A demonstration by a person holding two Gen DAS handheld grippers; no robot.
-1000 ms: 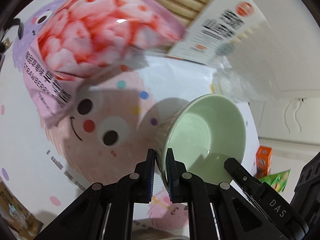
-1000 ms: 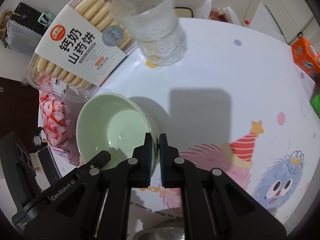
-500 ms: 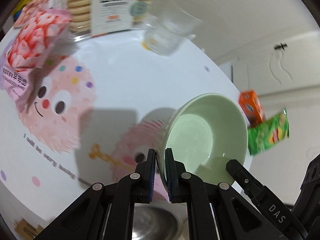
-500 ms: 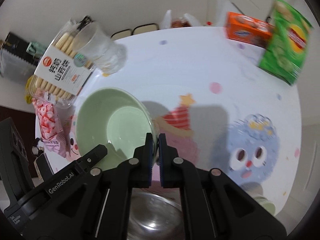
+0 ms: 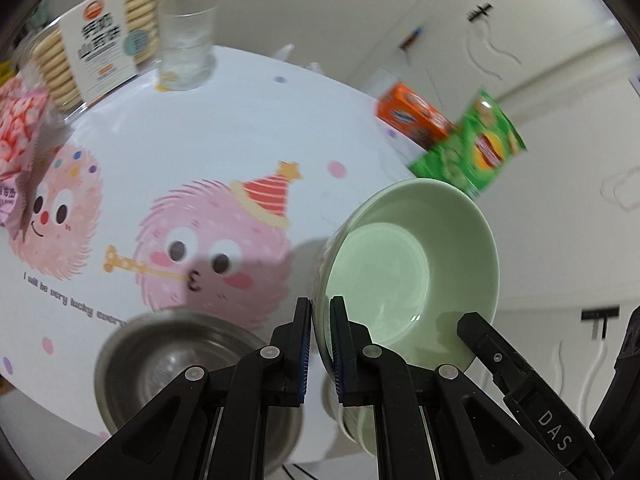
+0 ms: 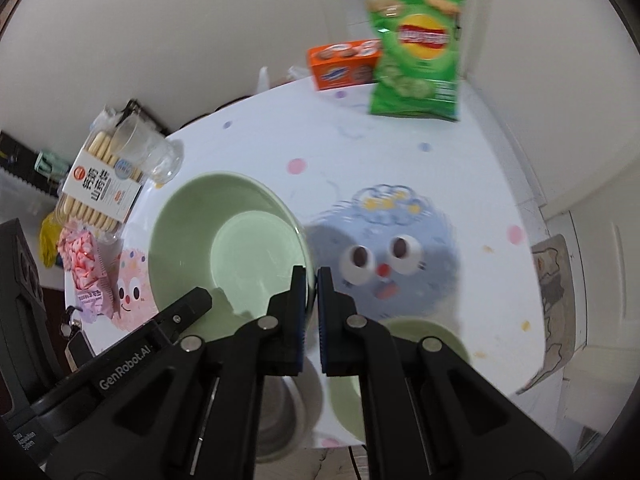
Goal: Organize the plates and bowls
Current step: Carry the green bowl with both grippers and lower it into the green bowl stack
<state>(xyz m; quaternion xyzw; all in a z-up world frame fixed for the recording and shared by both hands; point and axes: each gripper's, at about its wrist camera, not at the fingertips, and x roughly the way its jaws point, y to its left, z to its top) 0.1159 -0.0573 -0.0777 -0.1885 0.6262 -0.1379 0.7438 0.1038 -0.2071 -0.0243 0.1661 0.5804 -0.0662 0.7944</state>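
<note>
White desk [image 5: 248,120] with cartoon monster print, pale wall behind. Left hand-held gripper [image 5: 320,344] pinches one side of the green bowl's [image 5: 404,276] rim; right hand-held gripper [image 6: 311,316] pinches the opposite side. Bowl held tilted, clear of the desk, above a steel bowl [image 5: 160,360] and another green bowl [image 6: 404,332]. Glass [image 5: 186,44], biscuit box [image 5: 96,52], orange box [image 6: 344,64], green chip bag [image 6: 416,52] stand along the far edge.
</note>
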